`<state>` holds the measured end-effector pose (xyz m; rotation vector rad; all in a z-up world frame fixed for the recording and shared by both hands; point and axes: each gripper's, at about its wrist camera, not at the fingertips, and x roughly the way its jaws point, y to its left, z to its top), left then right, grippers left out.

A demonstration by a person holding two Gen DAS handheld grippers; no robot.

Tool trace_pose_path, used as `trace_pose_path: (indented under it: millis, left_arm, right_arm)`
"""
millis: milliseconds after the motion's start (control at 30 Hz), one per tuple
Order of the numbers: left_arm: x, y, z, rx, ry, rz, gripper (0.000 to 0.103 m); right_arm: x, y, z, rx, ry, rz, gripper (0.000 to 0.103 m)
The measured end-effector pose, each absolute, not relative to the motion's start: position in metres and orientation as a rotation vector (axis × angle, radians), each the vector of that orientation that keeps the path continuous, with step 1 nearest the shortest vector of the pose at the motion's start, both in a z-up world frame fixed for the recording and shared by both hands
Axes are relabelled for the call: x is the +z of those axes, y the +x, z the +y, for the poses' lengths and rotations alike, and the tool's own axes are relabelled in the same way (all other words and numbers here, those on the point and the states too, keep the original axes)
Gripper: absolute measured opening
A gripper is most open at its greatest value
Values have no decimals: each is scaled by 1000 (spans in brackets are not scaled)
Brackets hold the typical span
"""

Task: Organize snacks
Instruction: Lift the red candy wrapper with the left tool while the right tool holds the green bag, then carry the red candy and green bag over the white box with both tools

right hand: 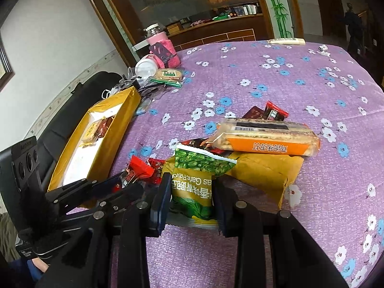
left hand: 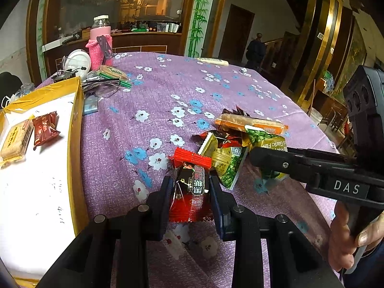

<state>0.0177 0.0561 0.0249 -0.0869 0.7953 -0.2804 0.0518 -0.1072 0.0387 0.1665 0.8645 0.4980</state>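
Purple flowered tablecloth (left hand: 148, 96) spread over table, snack pile at centre. Left gripper (left hand: 190, 187) clamped on red-and-black snack packet (left hand: 192, 192) at near edge of pile. Right gripper (right hand: 190, 194) clamped on green pea bag (right hand: 196, 180), orange cracker pack (right hand: 266, 136) lying just behind. Yellow box (left hand: 75, 124) seen at left, two packets held inside.

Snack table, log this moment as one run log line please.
left gripper: shut on red snack packet | right gripper: shut on green pea packet | yellow box: two snacks inside
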Motion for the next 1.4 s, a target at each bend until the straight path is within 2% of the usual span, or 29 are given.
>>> trace_pose_path:
  millis: [833, 1133, 1400]
  left_arm:
    - [43, 10, 70, -251, -136, 729, 31]
    - [73, -15, 119, -196, -190, 634, 31]
    - [71, -24, 193, -62, -272, 613, 32]
  right_arm:
    - [37, 54, -111, 495, 188, 870, 32]
    - [44, 46, -94, 543, 224, 906, 32]
    - [59, 31, -29, 670, 194, 928, 32]
